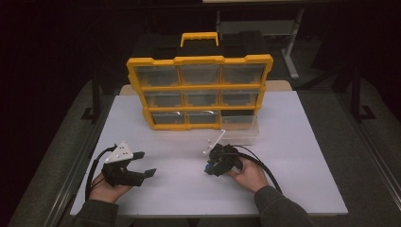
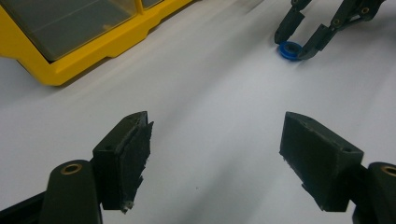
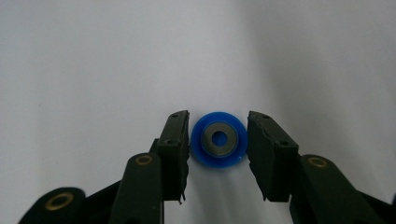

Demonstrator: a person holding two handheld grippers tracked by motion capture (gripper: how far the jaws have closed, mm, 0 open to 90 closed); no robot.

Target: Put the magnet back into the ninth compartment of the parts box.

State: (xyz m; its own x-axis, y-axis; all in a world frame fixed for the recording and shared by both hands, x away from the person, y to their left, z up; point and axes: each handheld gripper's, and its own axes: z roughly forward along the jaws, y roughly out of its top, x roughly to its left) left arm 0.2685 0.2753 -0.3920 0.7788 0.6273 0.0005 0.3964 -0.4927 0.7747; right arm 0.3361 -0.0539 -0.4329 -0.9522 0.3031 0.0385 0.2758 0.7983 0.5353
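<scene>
A small blue ring [image 3: 219, 139] with a grey middle and a hole in it lies flat on the white desk [image 1: 293, 156]. The right gripper [image 3: 218, 154] is down at the ring, with one black finger on each side of it. The fingers [image 3: 175, 144] are very close to the ring, and the left one looks as if it just touches the blue edge, but there is a thin gap on the other side, so the fingers are open and not squeezing yet. In the high view the ring [image 1: 208, 166] is a tiny blue spot at the tip of the right gripper [image 1: 211, 164], in front of the big yellow box [image 1: 198, 90] with its see-through drawers. One clear drawer [image 1: 241, 126] sticks out of the bottom right corner of the box, and the ring lies a little nearer the person than that drawer. The left gripper [image 1: 145, 163] rests low over the desk, off to the left of the ring and well apart from it. Its fingers [image 2: 126, 158] are spread wide with nothing between them. From the left gripper view the ring [image 2: 289, 50] shows far off, between the tips of the other gripper, with the yellow box [image 2: 74, 60] off to its left.
</scene>
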